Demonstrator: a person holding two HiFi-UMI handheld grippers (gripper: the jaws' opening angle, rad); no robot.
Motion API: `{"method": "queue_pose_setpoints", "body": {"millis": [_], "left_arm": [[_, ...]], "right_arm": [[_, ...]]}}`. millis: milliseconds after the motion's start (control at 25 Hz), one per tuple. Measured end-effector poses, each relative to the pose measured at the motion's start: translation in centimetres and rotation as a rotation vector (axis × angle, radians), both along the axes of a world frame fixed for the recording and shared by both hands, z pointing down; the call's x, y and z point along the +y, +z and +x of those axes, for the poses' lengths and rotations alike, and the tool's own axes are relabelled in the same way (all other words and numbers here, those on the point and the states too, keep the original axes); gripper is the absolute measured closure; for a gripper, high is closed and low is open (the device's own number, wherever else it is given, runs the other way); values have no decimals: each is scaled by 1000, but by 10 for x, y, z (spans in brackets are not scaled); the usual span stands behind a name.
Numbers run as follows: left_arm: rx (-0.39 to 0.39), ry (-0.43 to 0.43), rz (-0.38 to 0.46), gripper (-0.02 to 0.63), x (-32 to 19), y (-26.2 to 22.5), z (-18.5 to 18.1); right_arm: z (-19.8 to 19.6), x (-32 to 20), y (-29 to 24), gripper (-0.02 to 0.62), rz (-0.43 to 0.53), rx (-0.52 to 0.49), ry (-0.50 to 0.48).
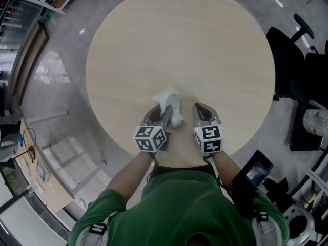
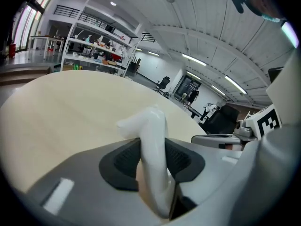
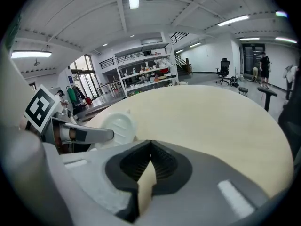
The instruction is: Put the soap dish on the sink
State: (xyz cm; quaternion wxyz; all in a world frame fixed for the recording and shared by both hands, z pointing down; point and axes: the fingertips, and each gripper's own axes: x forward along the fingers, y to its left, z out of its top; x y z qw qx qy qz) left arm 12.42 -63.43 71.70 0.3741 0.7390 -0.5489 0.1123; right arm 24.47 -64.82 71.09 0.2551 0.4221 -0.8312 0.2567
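Holding the dish (image 1: 170,105) over the counter (image 1: 179,45).
It was clamped by its edge in the left gripper (image 1: 164,110); the right gripper (image 1: 201,108) was closed, empty. Judged light, stiff, slick: an edge hold suited.

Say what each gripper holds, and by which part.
Left gripper clamps the white soap dish by its edge; right gripper holds nothing, jaws shut.

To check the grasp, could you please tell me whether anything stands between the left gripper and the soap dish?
Nothing does: the left gripper already has its jaws closed on the soap dish, over the round table.
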Motion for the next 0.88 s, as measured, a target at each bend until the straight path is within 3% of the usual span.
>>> {"method": "queue_pose_setpoints", "body": {"millis": [280,560,880], "left_arm": [[28,-21,-39,437,1,9,-11],[-40,-62,-96,408,6,23,-31],[-142,-37,-77,389,7,23,-35]], "right_arm": [[-10,-3,10,592,-28,-3,-18],[-17,-5,9,592,-27,-11,-30],[-19,-5,7,592,-22,-19,-43]]}}
